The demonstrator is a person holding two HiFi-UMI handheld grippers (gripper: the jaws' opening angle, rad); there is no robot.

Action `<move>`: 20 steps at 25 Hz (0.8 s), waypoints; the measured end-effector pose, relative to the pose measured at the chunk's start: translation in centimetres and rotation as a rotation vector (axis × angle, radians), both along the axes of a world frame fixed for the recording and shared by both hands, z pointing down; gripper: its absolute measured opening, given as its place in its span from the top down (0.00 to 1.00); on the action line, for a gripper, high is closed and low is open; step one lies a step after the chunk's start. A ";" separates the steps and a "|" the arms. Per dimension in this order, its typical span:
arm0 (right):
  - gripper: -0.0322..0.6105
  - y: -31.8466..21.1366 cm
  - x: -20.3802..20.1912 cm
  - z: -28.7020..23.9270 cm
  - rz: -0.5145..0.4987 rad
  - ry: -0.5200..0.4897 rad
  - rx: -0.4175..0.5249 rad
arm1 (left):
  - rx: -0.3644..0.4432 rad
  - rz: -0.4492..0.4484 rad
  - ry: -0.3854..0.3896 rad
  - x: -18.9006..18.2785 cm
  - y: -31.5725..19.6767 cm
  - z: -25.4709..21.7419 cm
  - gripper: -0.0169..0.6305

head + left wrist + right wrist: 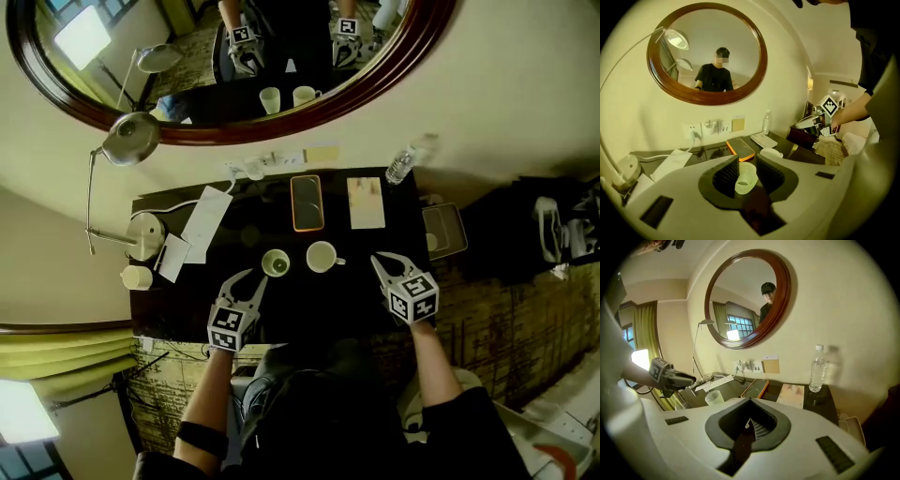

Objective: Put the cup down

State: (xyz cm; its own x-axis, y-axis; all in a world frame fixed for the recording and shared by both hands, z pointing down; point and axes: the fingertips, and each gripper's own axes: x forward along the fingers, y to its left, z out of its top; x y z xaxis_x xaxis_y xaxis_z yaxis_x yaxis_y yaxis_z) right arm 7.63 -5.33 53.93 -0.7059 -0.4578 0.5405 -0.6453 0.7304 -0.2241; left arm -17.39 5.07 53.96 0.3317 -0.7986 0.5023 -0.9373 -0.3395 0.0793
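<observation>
The desk's (323, 302) near strip lies bare. Green cup (276, 263) and white cup (322, 256) stand mid-desk. Phone (307, 202), papers (204, 223) and lamp (143, 235) crowd the far side.

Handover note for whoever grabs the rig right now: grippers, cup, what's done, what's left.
Left gripper: jaws apart, holding nothing.
Right gripper: jaws apart, empty, to the right of the white mug.
Green cup: upright on the desk, just ahead of the left gripper's tips and beside the mug.
Done: the cup looks set down and let go.
Left: probably only backing the left gripper away without nudging the cup.
</observation>
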 end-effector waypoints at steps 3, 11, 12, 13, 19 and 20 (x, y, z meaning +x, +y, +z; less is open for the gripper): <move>0.93 -0.5 0.0 -1.0 -0.005 0.023 0.036 | -0.006 -0.066 -0.006 -1.1 0.2 -1.6 0.97; 0.93 -0.5 -1.0 -4.1 -0.003 -0.007 0.079 | -0.035 -0.167 0.050 -3.7 0.6 -3.8 0.97; 0.93 -0.4 -1.2 -4.2 -0.005 -0.007 0.082 | -0.037 -0.171 0.044 -4.0 0.8 -3.9 0.97; 0.93 -0.2 -1.5 -4.2 -0.009 -0.005 0.084 | -0.039 -0.173 0.041 -4.2 0.9 -4.1 0.97; 0.94 0.5 -3.3 -4.5 -0.050 0.002 0.089 | -0.044 -0.155 0.066 -3.8 0.8 -5.3 0.97; 0.94 0.5 -3.3 -4.6 -0.051 0.002 0.089 | -0.046 -0.153 0.068 -3.7 0.8 -5.3 0.97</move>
State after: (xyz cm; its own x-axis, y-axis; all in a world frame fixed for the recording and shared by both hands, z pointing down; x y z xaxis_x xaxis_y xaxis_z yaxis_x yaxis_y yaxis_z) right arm 4.29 -4.79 49.36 -0.7284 -0.4676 0.5008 -0.6072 0.7791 -0.1556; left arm -21.10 5.85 48.67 0.2428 -0.8191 0.5197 -0.9696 -0.1882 0.1564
